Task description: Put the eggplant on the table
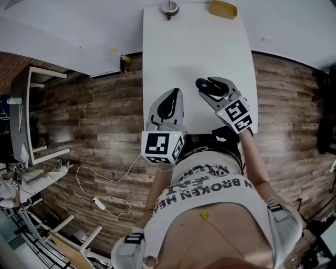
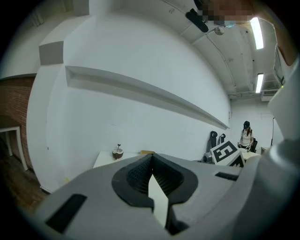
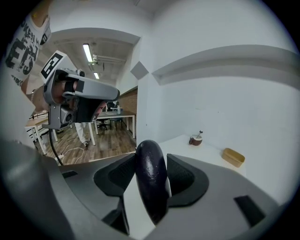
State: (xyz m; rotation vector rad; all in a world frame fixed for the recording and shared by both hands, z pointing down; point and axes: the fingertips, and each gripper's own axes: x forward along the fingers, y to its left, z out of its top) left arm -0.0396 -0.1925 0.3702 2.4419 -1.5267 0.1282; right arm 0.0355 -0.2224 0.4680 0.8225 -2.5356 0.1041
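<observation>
A dark purple eggplant (image 3: 151, 180) stands between the pads of my right gripper (image 3: 151, 164), which is shut on it. In the head view the eggplant (image 1: 203, 84) pokes out of the right gripper (image 1: 210, 88) over the near end of the long white table (image 1: 199, 47). My left gripper (image 1: 167, 105) hovers beside it at the table's near left edge. Its jaws meet at the tips with nothing between them (image 2: 151, 161). The right gripper's marker cube (image 2: 227, 152) shows at the right of the left gripper view.
At the table's far end stand a small brown bowl with a spoon (image 1: 169, 8) and a tan block (image 1: 222, 9). White wall lies behind the table. Wooden floor with a cable (image 1: 105, 194) and a desk (image 1: 23, 110) is at the left.
</observation>
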